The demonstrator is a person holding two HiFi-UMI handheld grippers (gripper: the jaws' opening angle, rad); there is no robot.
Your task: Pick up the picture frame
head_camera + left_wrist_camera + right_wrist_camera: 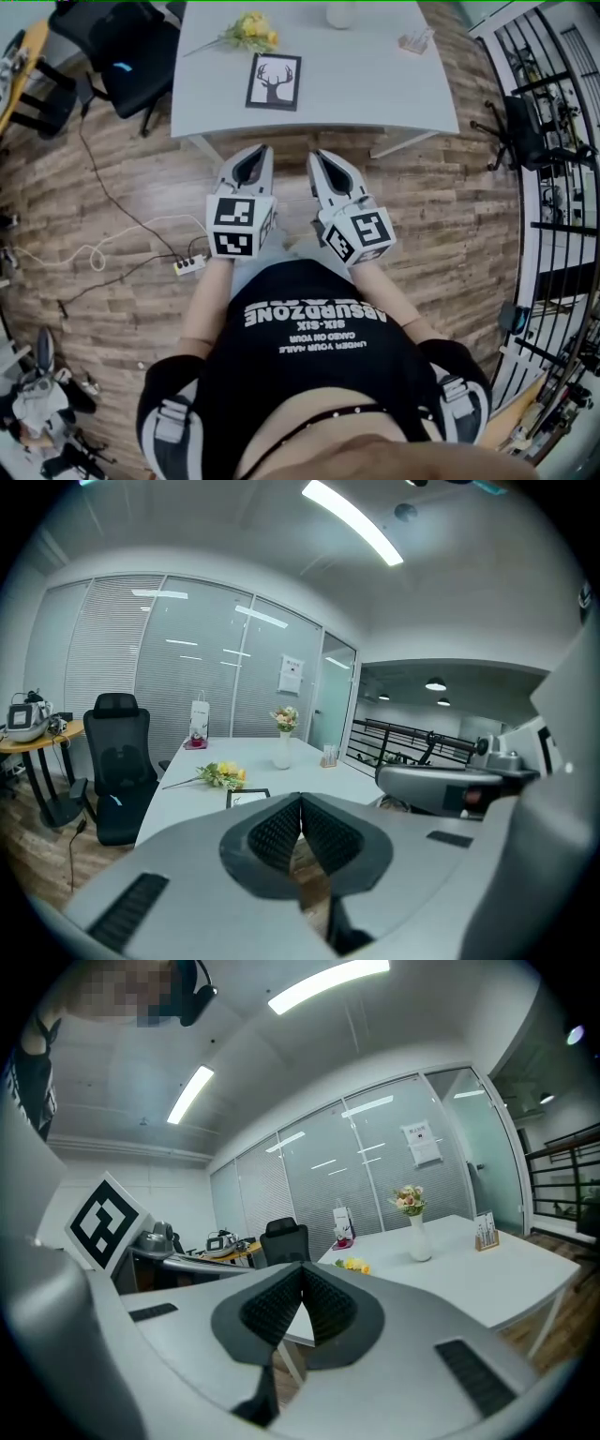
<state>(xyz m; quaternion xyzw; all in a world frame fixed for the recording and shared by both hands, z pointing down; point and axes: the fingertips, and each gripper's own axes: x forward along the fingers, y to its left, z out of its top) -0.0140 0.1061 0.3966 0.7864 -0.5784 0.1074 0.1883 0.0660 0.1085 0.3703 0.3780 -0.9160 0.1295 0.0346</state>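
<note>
Head view: the picture frame lies flat on the table, straight ahead of both grippers and well apart from them, long side pointing away from the person. The left gripper looks a bit nearer than the right gripper

Left gripper view: jaws pressed together on nothing, picture frame beyond the tips, slightly left

Right gripper view: jaws together and empty too, can't spot the picture frame here

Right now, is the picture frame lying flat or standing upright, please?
Lying flat: the picture frame rests face up on the white table, its deer print fully visible from above.
</note>
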